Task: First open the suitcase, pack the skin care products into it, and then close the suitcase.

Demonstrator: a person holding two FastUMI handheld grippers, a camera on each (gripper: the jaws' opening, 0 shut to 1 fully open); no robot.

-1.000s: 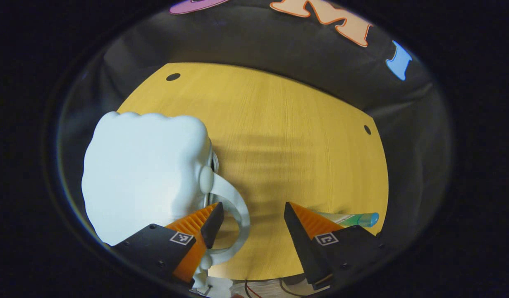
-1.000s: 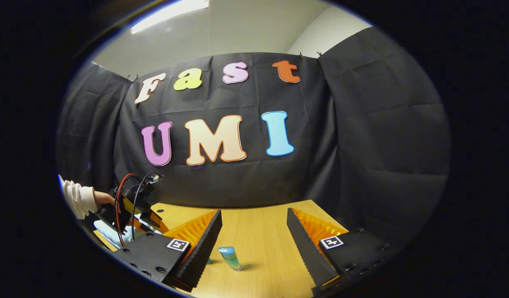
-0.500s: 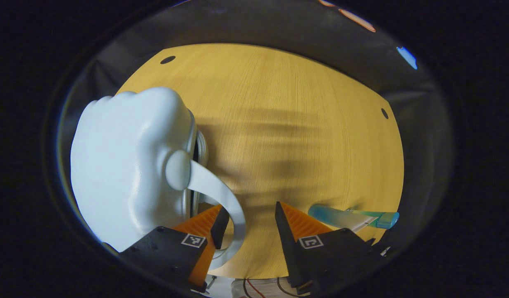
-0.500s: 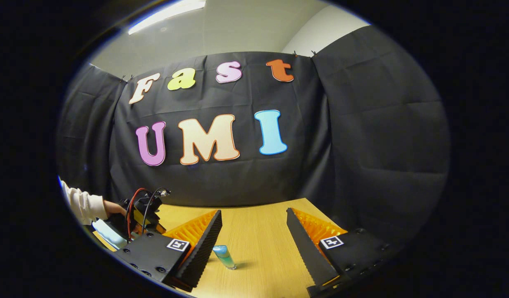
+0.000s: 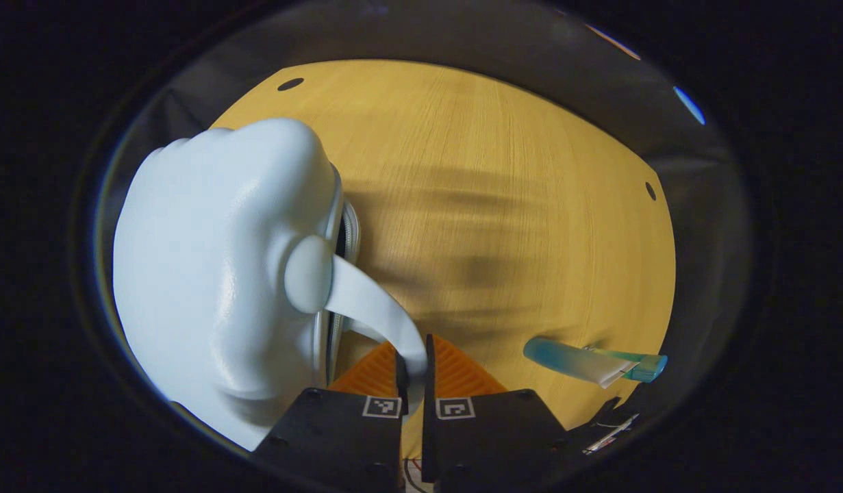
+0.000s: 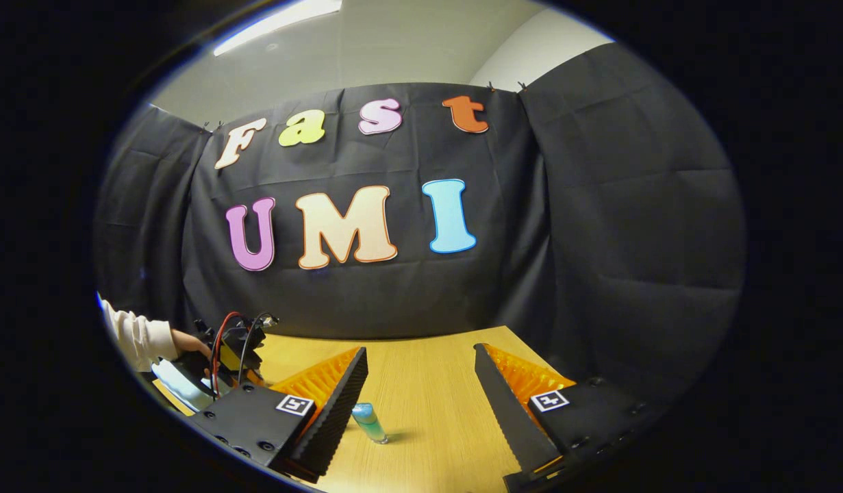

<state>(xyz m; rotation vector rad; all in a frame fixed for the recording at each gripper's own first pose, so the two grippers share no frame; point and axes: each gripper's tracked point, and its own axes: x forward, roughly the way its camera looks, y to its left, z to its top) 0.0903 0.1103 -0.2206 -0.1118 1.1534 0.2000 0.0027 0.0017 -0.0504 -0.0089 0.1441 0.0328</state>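
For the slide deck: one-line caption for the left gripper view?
Left tongs shut on the white suitcase's handle, teal skincare tube lying on the wooden table.

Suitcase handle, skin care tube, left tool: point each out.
suitcase handle [image 5: 366, 305], left gripper view, middle of the strap.
skin care tube [image 5: 572, 359], left gripper view, its body.
left tool [image 5: 413, 366], left gripper view, between its fingertips.

We see strong fisheye bending at the edges of both views. In the right gripper view a ceiling light strip [image 6: 277, 19] glows overhead. In the left gripper view the table [image 5: 517, 205] carries soft, streaked shadows, and the glossy white suitcase [image 5: 216, 274] shows pale glare. Focus is fairly sharp.
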